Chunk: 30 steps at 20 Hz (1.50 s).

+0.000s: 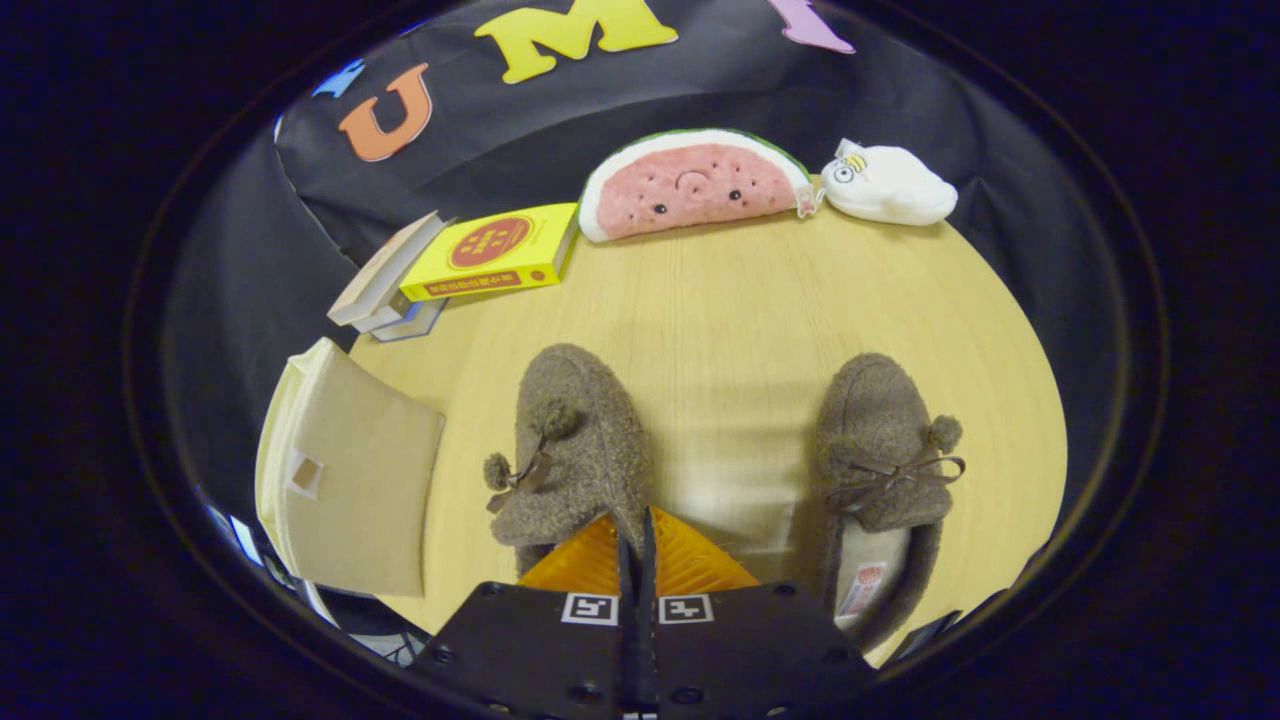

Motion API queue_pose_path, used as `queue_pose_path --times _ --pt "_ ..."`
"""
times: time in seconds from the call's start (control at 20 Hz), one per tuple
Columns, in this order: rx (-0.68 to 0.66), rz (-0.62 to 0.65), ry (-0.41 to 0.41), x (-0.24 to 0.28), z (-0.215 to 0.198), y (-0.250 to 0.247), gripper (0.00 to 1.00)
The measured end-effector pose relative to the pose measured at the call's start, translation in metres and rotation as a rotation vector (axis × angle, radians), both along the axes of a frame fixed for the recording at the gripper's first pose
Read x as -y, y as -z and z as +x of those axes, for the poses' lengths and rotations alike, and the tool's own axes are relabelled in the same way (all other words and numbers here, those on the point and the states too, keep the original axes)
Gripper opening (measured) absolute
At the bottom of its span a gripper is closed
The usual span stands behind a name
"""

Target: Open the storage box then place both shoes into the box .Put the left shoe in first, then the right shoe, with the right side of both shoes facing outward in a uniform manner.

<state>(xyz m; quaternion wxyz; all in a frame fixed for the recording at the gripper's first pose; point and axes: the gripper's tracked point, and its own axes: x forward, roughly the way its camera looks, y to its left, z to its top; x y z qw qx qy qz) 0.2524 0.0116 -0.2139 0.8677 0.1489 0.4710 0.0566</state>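
- Your gripper [637, 535] is sitting clenched at bottom centre, orange fingers [585, 560] pressed together, gripping nothing, tips touching the left shoe's [575, 445] heel edge.
- The right shoe [882, 470] is lying lower right, well apart.
- The box [345, 480] is standing lower left on the table [730, 300].

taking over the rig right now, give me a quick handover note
Tongs: fingers closed together, holding nothing, just behind the left shoe.
Right shoe: on the table, apart from the left one, off to the tongs' right.
Storage box: beside the left shoe at the table edge; whether it is open is hard to tell.
Done: no shoe in the box.
Left: open the box if shut, left shoe in first, then right, right sides outward.
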Motion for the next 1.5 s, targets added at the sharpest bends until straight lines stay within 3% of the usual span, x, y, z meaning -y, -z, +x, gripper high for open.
queue_pose_path --times 0.45,0.7,1.1,1.35,1.5 --pt "0.220 0.057 -0.028 -0.068 -0.018 -0.137 0.00" --pt "0.272 0.069 -0.106 -0.137 -0.029 -0.178 0.00" --pt "0.223 0.169 -0.219 -0.278 -0.028 -0.168 0.00" --pt "0.129 0.172 -0.144 -0.326 -0.014 -0.120 0.00" --pt "0.076 0.171 -0.055 -0.334 -0.007 -0.096 0.00"
